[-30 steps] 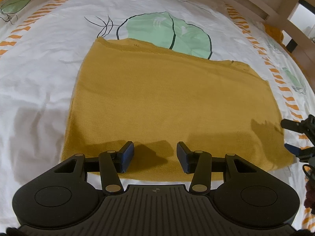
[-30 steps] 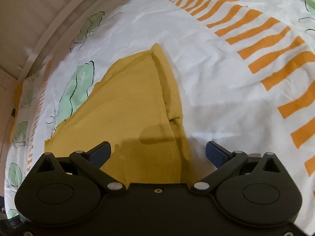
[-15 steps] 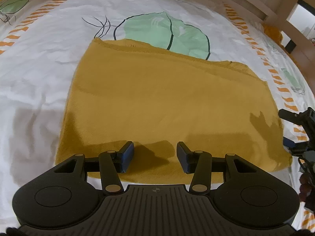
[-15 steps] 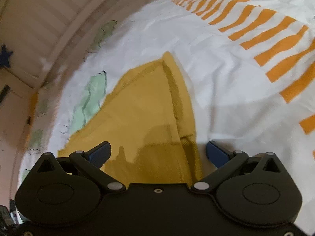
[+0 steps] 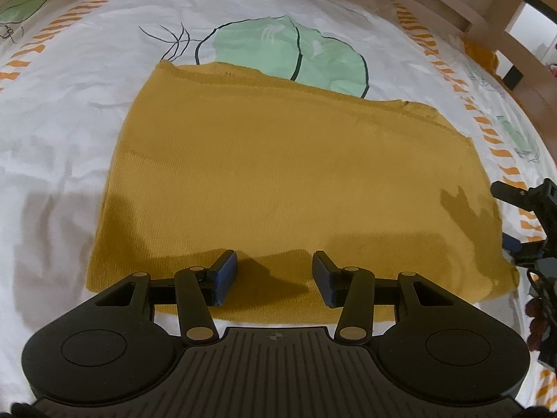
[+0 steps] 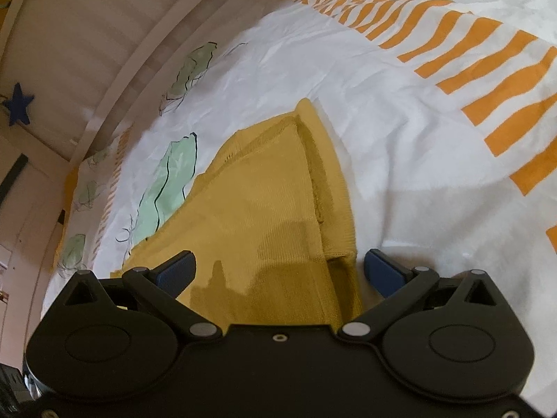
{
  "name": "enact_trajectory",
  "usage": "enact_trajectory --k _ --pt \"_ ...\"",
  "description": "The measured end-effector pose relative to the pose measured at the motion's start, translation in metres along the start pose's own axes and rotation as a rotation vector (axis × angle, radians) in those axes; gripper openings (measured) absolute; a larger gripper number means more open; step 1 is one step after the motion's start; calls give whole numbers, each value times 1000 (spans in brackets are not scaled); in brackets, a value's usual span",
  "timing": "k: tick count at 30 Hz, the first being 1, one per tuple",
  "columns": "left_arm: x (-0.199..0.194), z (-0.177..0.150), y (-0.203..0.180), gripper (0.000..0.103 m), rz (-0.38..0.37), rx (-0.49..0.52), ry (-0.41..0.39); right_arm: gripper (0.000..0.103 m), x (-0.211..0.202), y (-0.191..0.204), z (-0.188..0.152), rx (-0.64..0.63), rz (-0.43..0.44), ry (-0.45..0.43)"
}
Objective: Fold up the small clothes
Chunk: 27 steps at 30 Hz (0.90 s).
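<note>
Blue pads on the left gripper (image 5: 275, 275) stand partly open, gripping nothing, just above the near edge of the cloth (image 5: 285, 181). The right gripper (image 6: 280, 271) gapes wide and empty over the cloth's right edge. The mustard knit lies flat, already folded, on the bed sheet (image 5: 69, 111). To fold well, I'd pinch both near corners evenly, then lift together. No writing is legible.
</note>
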<state>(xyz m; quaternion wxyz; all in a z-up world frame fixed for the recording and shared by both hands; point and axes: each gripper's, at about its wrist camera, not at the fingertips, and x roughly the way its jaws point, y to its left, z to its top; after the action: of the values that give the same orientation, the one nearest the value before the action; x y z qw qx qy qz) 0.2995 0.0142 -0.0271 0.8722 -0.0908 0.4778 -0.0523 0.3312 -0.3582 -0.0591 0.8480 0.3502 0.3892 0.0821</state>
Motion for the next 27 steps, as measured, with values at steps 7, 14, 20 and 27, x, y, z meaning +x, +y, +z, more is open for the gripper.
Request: enact_trajectory --k 7,14,20,27 --pt "0 -1 -2 46 0 7 -16 103 1 -6 1 16 40 -14" --pt "-7 5 -7 46 -14 29 -50 103 7 0 0 -46 53 -33" --pt "-2 27 -16 46 -34 17 -78 103 7 -1 1 -41 69 -37" --pt "24 56 -32 46 -49 10 -68 103 7 -1 2 -31 71 -32"
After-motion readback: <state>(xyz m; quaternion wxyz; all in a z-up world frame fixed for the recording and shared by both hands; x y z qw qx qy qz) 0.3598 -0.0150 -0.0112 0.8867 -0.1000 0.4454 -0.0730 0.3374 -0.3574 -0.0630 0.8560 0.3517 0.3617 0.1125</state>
